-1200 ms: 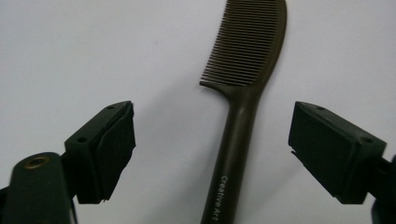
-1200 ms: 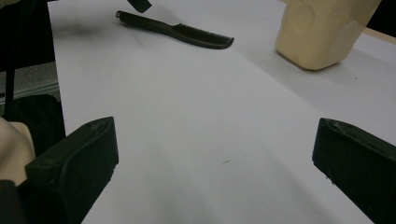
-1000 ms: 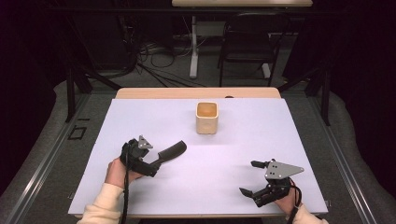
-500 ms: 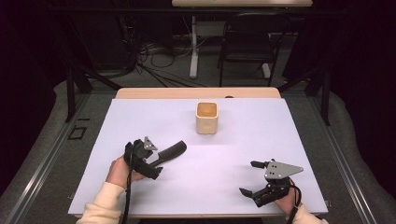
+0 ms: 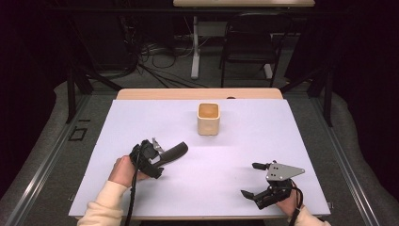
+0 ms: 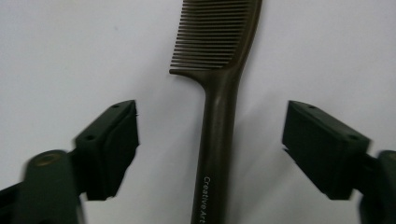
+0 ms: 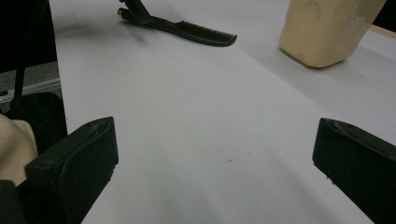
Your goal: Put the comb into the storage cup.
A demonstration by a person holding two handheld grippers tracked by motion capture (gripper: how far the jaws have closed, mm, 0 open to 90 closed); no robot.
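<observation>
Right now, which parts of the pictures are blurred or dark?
Left gripper view: comb sharp, near tool pads soft. Right gripper view: pads blurred, comb and beige cup slightly soft. High view: white table evenly lit, dark room behind it.

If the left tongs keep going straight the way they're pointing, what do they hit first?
Probably the comb: its handle already lies between the jaws of the left tongs, which have just been closing without yet touching it. The comb's teeth stretch straight ahead over the white table.
</observation>
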